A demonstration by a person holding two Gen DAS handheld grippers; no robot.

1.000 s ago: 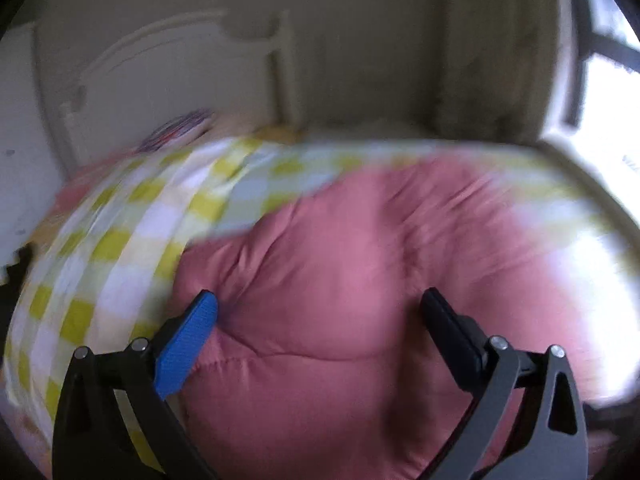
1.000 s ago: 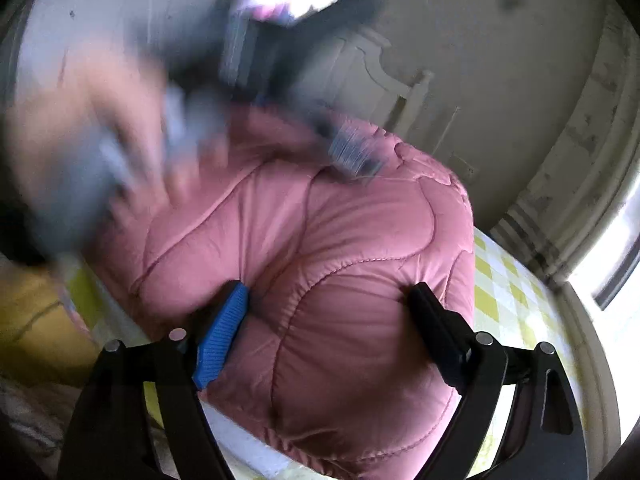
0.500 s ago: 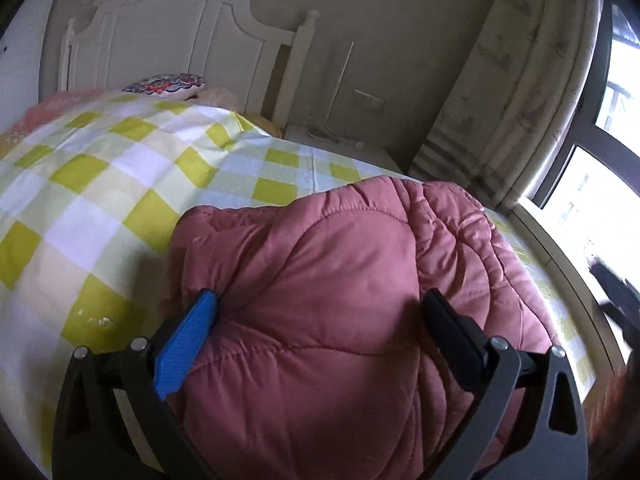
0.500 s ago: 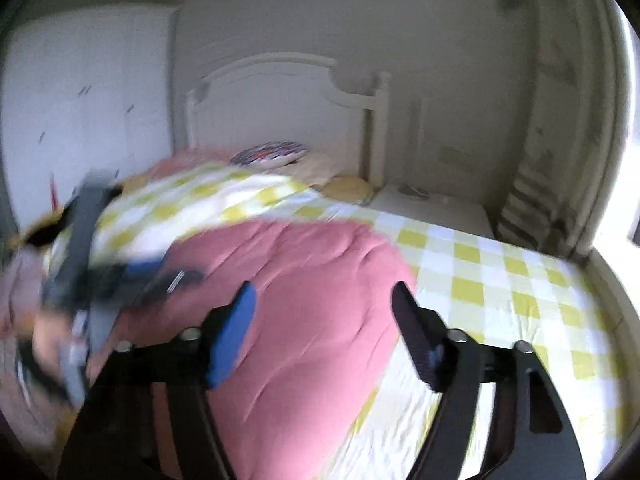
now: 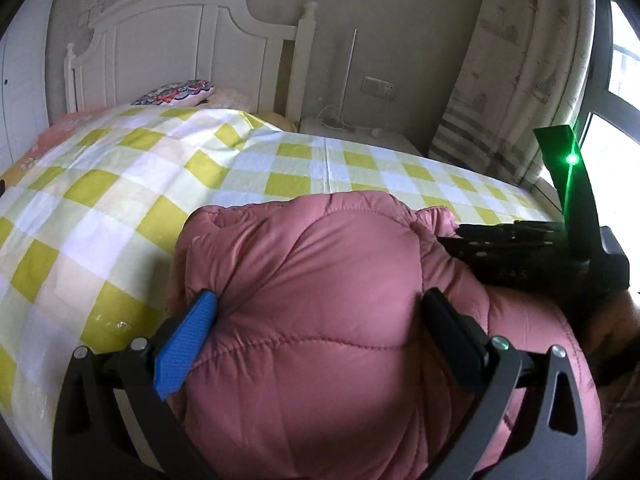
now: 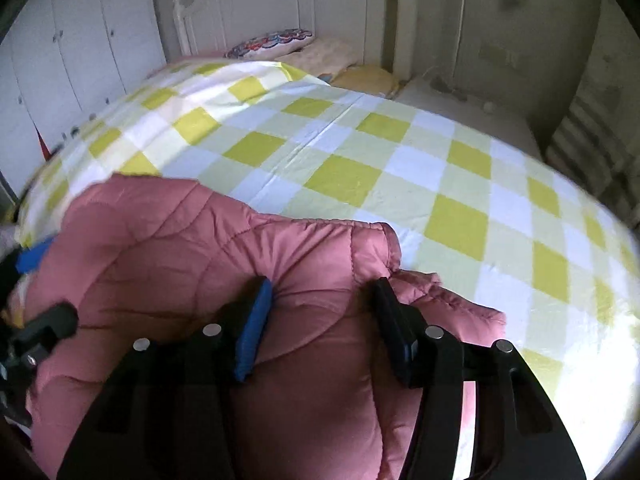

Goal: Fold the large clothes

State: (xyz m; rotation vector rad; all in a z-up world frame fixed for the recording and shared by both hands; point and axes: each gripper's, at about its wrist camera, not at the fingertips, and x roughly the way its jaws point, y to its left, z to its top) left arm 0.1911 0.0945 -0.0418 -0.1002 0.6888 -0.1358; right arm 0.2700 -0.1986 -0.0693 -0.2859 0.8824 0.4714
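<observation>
Open checked bedspread (image 6: 360, 152) beyond bulky jacket (image 6: 192, 248)

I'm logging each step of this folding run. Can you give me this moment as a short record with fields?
garment: pink quilted jacket, bunched
surface: bed with yellow checked sheet
left gripper: wide, pads against the jacket's bulge
right gripper: jaws closing, jacket fabric between them
background: white headboard, patterned pillow

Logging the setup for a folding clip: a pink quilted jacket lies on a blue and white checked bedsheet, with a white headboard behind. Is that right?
Not quite. The bedsheet is yellow and white checked, not blue, as the right wrist view shows. The pink quilted jacket lies on it, and the white headboard stands behind.
</observation>
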